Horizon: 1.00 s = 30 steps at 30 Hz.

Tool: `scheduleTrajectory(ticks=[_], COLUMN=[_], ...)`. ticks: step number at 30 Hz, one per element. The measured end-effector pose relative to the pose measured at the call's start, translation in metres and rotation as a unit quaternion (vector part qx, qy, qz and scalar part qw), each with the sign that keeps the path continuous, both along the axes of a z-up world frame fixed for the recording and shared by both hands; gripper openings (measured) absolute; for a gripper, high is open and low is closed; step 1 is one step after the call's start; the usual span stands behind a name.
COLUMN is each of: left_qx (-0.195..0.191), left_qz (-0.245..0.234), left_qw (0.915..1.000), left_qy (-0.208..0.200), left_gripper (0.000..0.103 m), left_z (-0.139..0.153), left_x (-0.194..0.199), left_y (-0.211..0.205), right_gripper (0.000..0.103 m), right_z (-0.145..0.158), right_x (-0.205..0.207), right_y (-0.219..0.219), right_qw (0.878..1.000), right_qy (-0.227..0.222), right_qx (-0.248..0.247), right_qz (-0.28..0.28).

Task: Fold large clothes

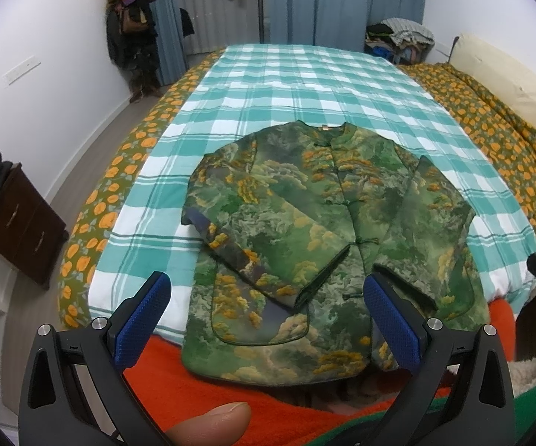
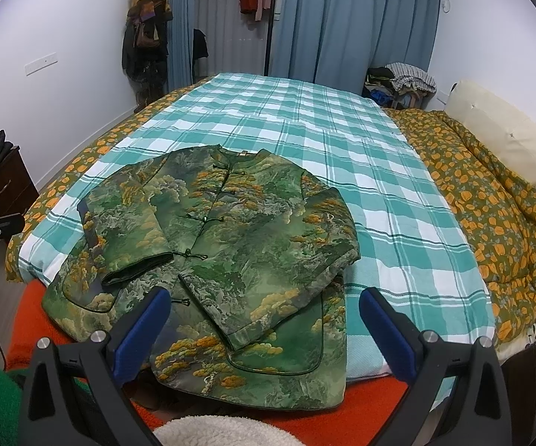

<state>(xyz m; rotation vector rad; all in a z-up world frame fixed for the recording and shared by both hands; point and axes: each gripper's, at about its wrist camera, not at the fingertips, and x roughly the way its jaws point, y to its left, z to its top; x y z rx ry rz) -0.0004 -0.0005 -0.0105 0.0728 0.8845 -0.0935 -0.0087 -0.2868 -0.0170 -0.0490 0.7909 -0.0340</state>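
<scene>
Closest to the cameras, both claws were spread wide and pinching nothing: the left gripper [image 1: 268,319] hung over the near hem of the jacket [image 1: 305,223], and the right gripper [image 2: 264,325] hovered over that same hem from the other side. The jacket lay face up on the near end of the checked blanket [image 1: 305,85], buttons done up, both sleeves already crossed in over the chest, with its hem spilling off the blanket onto an orange cover [image 1: 208,386]. Judging by how puffy it sat and how the sleeve cuffs held their shape, I'd guess it was padded or quilted, so bulky and springy rather than floppy, not heavy but likely to pop back open after a fold. The fabric looked a bit satiny too, so maybe slippery. I'd have grabbed the two hem corners, one per claw, and brought them up toward the collar [image 1: 323,128]. Hard to say how far the hem hung over the bed edge, since the claws' arms covered it. Beyond the jacket, the pile of clothes [image 2: 401,78] past the blanket's far corner was too small to make out.
</scene>
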Motion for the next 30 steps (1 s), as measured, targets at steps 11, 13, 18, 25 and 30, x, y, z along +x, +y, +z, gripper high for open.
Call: scheduleTrajectory(ticks=[11, 13, 18, 25, 30], left_qx=[-0.015, -0.026, -0.043, 0.011, 0.037], left_qz=[0.036, 0.050, 0.085, 0.067, 0.011], left_qw=[0.9992, 0.9984, 0.9955, 0.9977, 0.9991], left_qy=[0.001, 0.004, 0.001, 0.005, 0.018], left_gripper=[0.103, 0.103, 0.103, 0.103, 0.103], left_z=[-0.001, -0.004, -0.012, -0.030, -0.045], left_x=[0.021, 0.027, 0.039, 0.045, 0.043], left_y=[0.028, 0.037, 0.057, 0.052, 0.029], right_gripper=[0.103, 0.103, 0.103, 0.103, 0.103], right_z=[0.004, 0.002, -0.018, -0.075, -0.122], right_x=[0.015, 0.024, 0.050, 0.070, 0.076], right_y=[-0.009, -0.014, -0.021, -0.006, 0.036], right_qw=[0.999, 0.999, 0.995, 0.992, 0.976], right_qy=[-0.015, -0.019, -0.001, 0.055, 0.072], right_qx=[-0.029, -0.046, -0.094, -0.039, -0.048], right_qz=[0.002, 0.006, 0.026, 0.107, 0.199])
